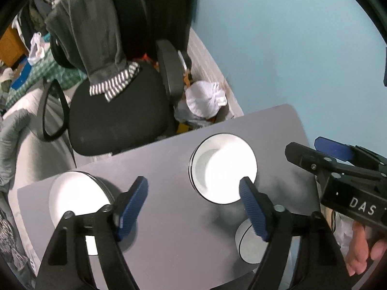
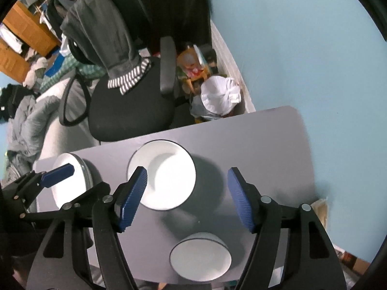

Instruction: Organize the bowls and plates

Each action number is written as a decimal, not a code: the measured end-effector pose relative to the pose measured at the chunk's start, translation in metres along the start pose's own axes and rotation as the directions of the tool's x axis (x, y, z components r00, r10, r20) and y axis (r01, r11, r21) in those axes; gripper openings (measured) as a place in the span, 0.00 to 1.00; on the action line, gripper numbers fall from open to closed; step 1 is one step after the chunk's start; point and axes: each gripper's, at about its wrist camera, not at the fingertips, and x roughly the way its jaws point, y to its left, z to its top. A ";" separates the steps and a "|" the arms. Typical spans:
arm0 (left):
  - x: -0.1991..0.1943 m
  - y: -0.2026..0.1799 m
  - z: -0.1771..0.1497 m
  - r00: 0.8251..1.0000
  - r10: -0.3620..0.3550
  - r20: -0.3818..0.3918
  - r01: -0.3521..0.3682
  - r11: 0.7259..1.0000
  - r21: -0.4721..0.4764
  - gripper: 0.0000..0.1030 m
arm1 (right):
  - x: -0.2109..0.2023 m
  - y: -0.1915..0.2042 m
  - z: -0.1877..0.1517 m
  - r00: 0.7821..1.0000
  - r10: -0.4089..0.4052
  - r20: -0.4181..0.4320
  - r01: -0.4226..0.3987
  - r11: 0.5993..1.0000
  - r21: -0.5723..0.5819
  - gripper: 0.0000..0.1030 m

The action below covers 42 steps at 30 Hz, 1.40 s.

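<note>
A smooth grey desk with rounded corners is seen to carry three round white pieces. A deep plate with a dark rim is placed at the centre; a stack of flat plates is set at the left edge; a small bowl is set near the front edge. All three are apart. The left gripper and right gripper are held above the desk, ribbed blue fingers spread wide, nothing gripped. A black fabric office chair is noted behind
</note>
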 end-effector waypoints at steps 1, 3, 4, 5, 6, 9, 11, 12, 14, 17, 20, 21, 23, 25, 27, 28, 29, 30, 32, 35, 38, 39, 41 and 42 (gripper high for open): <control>-0.007 0.000 -0.002 1.000 0.001 0.019 -0.002 1.000 0.006 0.79 | -0.005 0.001 -0.001 1.000 -0.002 0.010 0.002 1.000 0.003 0.67; -0.019 -0.001 -0.004 0.999 0.006 0.050 -0.007 1.000 0.022 0.80 | -0.015 0.004 -0.004 0.999 -0.013 0.029 0.013 1.000 0.002 0.67; -0.024 -0.002 -0.005 0.998 0.005 0.058 -0.006 1.000 0.029 0.80 | -0.019 0.006 -0.006 0.999 -0.017 0.036 0.017 1.000 -0.001 0.67; -0.029 -0.003 -0.006 0.998 0.003 0.067 -0.006 0.999 0.035 0.80 | -0.023 0.007 -0.007 0.999 -0.022 0.044 0.022 1.000 -0.005 0.67; -0.033 -0.003 -0.008 0.997 0.002 0.075 -0.005 0.999 0.040 0.80 | -0.026 0.009 -0.009 0.998 -0.026 0.048 0.026 1.000 -0.007 0.67; -0.046 -0.003 -0.015 0.996 -0.017 0.085 0.013 0.999 0.045 0.80 | -0.037 0.013 -0.013 0.997 -0.031 0.067 0.032 0.999 -0.010 0.67; -0.057 -0.001 -0.020 0.994 -0.037 0.104 0.033 0.999 0.038 0.80 | -0.042 0.015 -0.016 0.996 -0.034 0.080 0.035 0.999 -0.007 0.67; -0.060 -0.002 -0.021 0.993 -0.041 0.110 0.037 0.999 0.036 0.80 | -0.046 0.015 -0.018 0.996 -0.033 0.086 0.034 0.999 -0.005 0.67; -0.067 -0.002 -0.026 0.991 -0.047 0.124 0.042 0.998 0.041 0.80 | -0.053 0.016 -0.022 0.995 -0.027 0.097 0.027 1.000 0.002 0.67; -0.078 -0.003 -0.032 0.988 -0.049 0.145 0.041 0.998 0.056 0.80 | -0.064 0.019 -0.028 0.993 -0.024 0.119 0.024 1.000 0.009 0.67; -0.088 -0.003 -0.036 0.984 -0.057 0.166 0.046 0.997 0.067 0.80 | -0.074 0.022 -0.033 0.989 -0.032 0.142 0.030 0.999 0.010 0.67; -0.091 -0.003 -0.038 0.983 -0.061 0.172 0.050 0.996 0.070 0.80 | -0.078 0.023 -0.036 0.988 -0.035 0.149 0.033 0.999 0.013 0.67; -0.097 -0.003 -0.042 0.981 -0.067 0.182 0.054 0.996 0.076 0.80 | -0.083 0.023 -0.041 0.986 -0.039 0.161 0.037 0.999 0.016 0.67; -0.099 -0.003 -0.045 0.979 -0.081 0.189 0.066 0.994 0.085 0.80 | -0.091 0.024 -0.046 0.984 -0.044 0.175 0.041 0.999 0.022 0.67; -0.100 -0.003 -0.048 0.979 -0.082 0.189 0.066 0.994 0.090 0.80 | -0.097 0.025 -0.050 0.981 -0.044 0.186 0.040 0.999 0.028 0.67; -0.100 -0.003 -0.050 0.979 -0.087 0.187 0.070 0.993 0.091 0.80 | -0.100 0.025 -0.052 0.980 -0.047 0.193 0.042 0.999 0.032 0.67; -0.100 -0.002 -0.053 0.977 -0.101 0.186 0.084 0.992 0.094 0.80 | -0.102 0.024 -0.055 0.979 -0.053 0.197 0.047 0.998 0.034 0.67; -0.101 -0.002 -0.054 0.977 -0.107 0.185 0.091 0.991 0.096 0.80 | -0.104 0.023 -0.057 0.978 -0.059 0.201 0.053 0.998 0.036 0.68; -0.102 -0.001 -0.058 0.976 -0.112 0.186 0.095 0.991 0.098 0.80 | -0.108 0.020 -0.061 0.977 -0.068 0.202 0.060 0.997 0.045 0.68; -0.104 -0.002 -0.063 0.975 -0.127 0.183 0.107 0.988 0.115 0.80 | -0.113 0.015 -0.069 0.976 -0.078 0.201 0.067 0.996 0.060 0.68; -0.106 -0.006 -0.068 0.973 -0.144 0.180 0.121 0.984 0.133 0.80 | -0.118 0.011 -0.077 0.974 -0.095 0.204 0.083 0.994 0.068 0.68; -0.106 -0.007 -0.070 0.972 -0.150 0.181 0.126 0.982 0.139 0.80 | -0.119 0.010 -0.080 0.974 -0.099 0.203 0.086 0.994 0.072 0.68; -0.108 -0.010 -0.072 0.969 -0.168 0.182 0.142 0.979 0.148 0.80 | -0.120 0.009 -0.084 0.975 -0.102 0.200 0.088 0.993 0.081 0.68; -0.108 -0.012 -0.074 0.968 -0.175 0.182 0.148 0.977 0.151 0.80 | -0.121 0.008 -0.086 0.974 -0.106 0.200 0.090 0.992 0.084 0.68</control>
